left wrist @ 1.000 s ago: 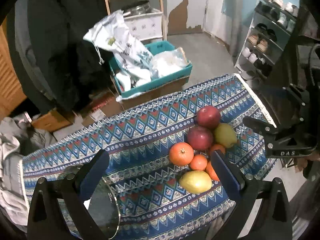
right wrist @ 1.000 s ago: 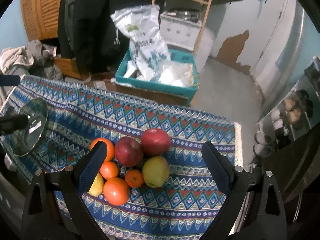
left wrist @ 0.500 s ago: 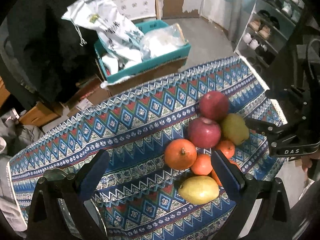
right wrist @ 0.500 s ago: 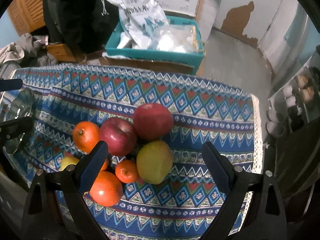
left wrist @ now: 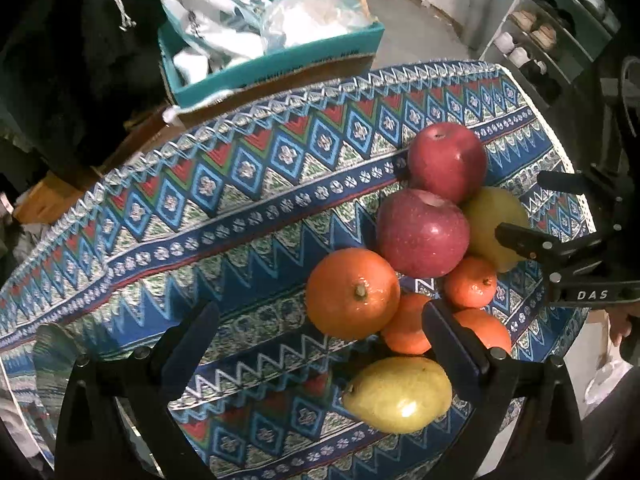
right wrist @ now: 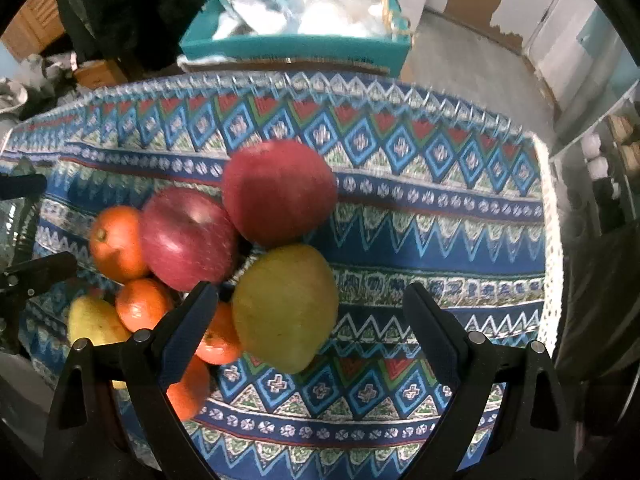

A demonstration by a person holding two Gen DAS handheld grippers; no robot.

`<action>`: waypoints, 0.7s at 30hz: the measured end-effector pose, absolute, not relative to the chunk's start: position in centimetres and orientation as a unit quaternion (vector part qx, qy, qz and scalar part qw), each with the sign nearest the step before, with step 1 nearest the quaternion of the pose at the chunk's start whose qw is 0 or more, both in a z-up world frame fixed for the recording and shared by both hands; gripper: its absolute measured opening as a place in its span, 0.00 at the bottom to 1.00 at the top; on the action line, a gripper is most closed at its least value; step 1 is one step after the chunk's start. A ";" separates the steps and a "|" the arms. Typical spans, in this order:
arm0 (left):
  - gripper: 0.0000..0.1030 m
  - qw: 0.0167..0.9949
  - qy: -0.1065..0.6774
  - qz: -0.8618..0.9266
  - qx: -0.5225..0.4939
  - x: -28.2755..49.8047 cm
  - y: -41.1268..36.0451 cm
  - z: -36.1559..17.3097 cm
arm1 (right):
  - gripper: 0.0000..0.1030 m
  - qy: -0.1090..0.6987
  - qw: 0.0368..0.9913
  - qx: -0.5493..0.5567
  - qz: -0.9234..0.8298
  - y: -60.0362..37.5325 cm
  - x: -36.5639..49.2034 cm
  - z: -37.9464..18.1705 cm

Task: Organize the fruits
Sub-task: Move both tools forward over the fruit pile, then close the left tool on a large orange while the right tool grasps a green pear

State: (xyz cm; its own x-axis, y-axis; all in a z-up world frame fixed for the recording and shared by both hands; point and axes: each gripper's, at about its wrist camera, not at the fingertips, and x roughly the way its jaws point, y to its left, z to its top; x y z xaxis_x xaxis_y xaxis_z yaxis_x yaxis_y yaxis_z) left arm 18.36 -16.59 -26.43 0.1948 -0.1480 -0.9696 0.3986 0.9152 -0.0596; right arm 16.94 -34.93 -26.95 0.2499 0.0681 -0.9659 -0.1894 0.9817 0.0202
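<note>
Looking down both wrist cameras, I have the fruit bunched in one tight heap on the patterned cloth (left wrist: pixel 248 184) covering the bench, toward its right end. Two red apples sit at the back of the heap, the far apple (left wrist: pixel 446 162) touching the near apple (left wrist: pixel 422 234). A big orange (left wrist: pixel 354 294) leans on the near apple's left side, with smaller oranges packed behind it, and a yellow pear (left wrist: pixel 398 394) lies at the front edge.

My left tongs (left wrist: pixel 320 348) are spread wide and hold nothing. I have them lined up on the big orange, I think because it sits on the outside of the heap and can come away without rolling the rest.

My right tongs (right wrist: pixel 312 320) are also apart and empty. A yellow-green pear (right wrist: pixel 286 308) lies between their tips, apparently not yet touched. That pear props the far apple (right wrist: pixel 280 192), so lifting it could let the apple roll.

A teal box (left wrist: pixel 276 68) of bags sits on the floor beyond the bench.
</note>
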 end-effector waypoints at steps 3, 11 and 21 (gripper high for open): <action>1.00 0.762 0.615 -0.179 0.099 18.7 -17.0 -27.1 | 0.91 0.614 0.784 -0.051 0.080 -35.1 17.1 -27.8; 1.00 0.735 0.644 -0.182 0.106 19.6 -18.4 -29.8 | 0.91 0.625 0.775 -0.040 0.083 -35.0 17.8 -29.5; 0.88 0.717 0.664 -0.197 0.075 20.9 -17.2 -32.5 | 0.80 0.634 0.767 -0.029 0.094 -34.2 18.5 -31.1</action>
